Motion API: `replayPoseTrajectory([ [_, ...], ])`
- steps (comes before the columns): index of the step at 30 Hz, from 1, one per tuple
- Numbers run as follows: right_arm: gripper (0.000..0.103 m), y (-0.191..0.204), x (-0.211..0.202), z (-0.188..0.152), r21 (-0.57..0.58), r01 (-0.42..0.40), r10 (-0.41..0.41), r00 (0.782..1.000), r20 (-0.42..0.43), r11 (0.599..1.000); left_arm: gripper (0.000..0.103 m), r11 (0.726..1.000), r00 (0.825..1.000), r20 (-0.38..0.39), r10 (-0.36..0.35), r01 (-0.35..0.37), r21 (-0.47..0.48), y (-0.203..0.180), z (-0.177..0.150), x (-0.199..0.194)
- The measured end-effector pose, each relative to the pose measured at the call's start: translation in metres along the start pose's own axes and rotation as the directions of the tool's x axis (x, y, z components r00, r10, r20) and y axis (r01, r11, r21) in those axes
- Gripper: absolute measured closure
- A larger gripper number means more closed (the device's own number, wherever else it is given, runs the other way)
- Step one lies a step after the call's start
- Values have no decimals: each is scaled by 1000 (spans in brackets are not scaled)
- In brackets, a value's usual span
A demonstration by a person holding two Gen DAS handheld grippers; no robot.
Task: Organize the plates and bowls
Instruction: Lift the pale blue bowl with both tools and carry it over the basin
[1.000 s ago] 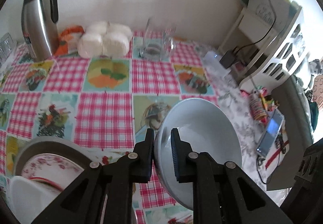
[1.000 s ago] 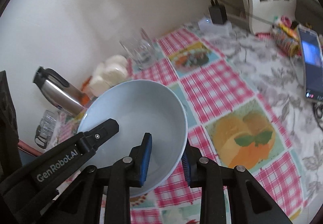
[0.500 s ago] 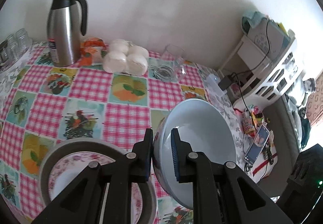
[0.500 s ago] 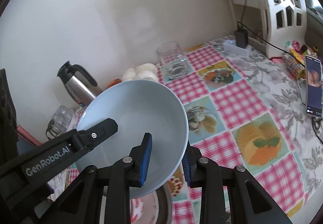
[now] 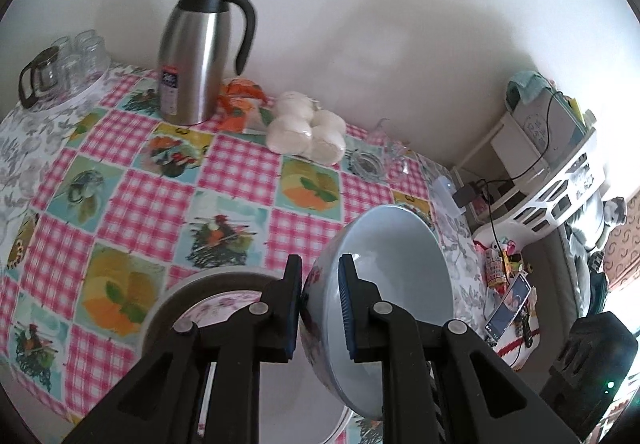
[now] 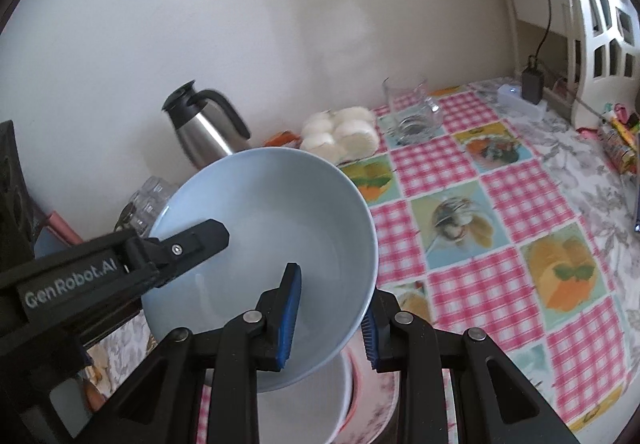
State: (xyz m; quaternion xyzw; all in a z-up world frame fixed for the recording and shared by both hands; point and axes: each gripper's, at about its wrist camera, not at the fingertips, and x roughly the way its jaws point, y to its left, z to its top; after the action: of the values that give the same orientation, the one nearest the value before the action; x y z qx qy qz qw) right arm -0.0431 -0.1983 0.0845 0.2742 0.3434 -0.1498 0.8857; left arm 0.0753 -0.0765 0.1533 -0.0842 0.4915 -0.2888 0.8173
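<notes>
Pale blue bowl (image 6: 272,228), pink-checked tablecloth (image 5: 240,164), steel jug (image 5: 196,60)

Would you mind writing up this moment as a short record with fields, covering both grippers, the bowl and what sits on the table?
held item: light blue bowl, tilted, clear of the table
left gripper: shut on the bowl's rim, one finger inside, one outside
right gripper: shut on the rim at another spot
below the bowl: flowered plate in a grey dish, white bowl
table: checked pink cloth
at the wall: steel jug, white rolls, glass pitcher
</notes>
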Motion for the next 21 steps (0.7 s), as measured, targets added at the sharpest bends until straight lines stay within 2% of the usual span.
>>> replayPoseTrajectory([
  [8, 73, 15, 8, -22, -17, -13, 12, 999, -52, 1000, 86, 1000, 999, -34, 0, -1, -28, 25, -12, -7],
  [21, 73, 23, 8, -46, -60, 39, -44, 995, -90, 997, 86, 1000, 996, -83, 17, -19, -21, 39, -38, -8],
])
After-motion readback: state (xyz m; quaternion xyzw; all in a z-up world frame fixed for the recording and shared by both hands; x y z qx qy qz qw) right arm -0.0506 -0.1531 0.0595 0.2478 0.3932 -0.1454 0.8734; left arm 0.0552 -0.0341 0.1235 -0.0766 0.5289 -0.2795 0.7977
